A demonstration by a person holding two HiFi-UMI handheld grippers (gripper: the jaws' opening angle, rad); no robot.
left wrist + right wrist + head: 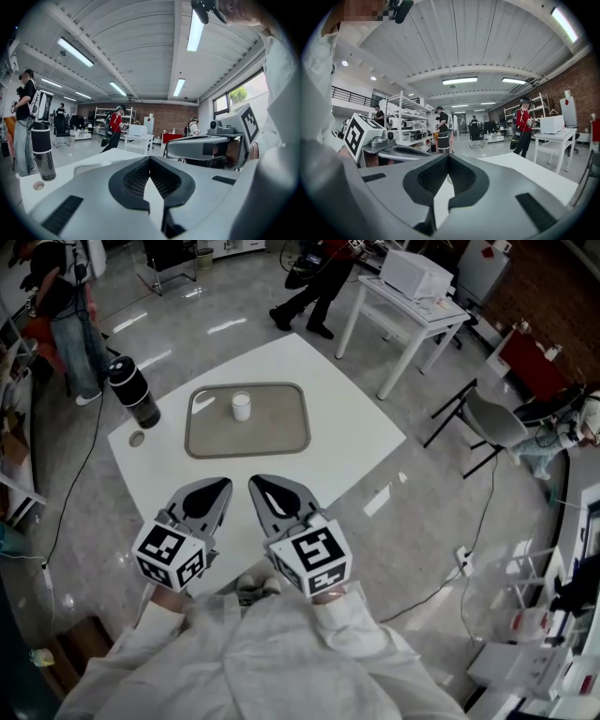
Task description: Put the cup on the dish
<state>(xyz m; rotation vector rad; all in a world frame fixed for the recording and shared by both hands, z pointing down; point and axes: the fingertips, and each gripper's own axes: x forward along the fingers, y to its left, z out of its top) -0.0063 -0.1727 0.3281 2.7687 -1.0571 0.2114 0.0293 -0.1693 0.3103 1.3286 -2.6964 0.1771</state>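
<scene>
left claw [217, 491]: jaws pressed together with nothing between them; it hovers over the near edge of the table [352, 432].
right claw [262, 488]: also closed and empty, just beside the left one.
cup [241, 406]: small, white and upright. It stands on the dish [281, 442], near the middle of its far side, well apart from both claws.
dish: flat and grey with rounded corners, lying mid-table.
handling: the cup is probably light and stiff with smooth sides, so it could slip or tip. I cannot tell what it is made of.
where to grip: across the sides at about mid-height, with the jaws opened first.
task: the cup already looks to be in place.
bottle [134, 390]: dark, standing off the dish at the table's left corner.
</scene>
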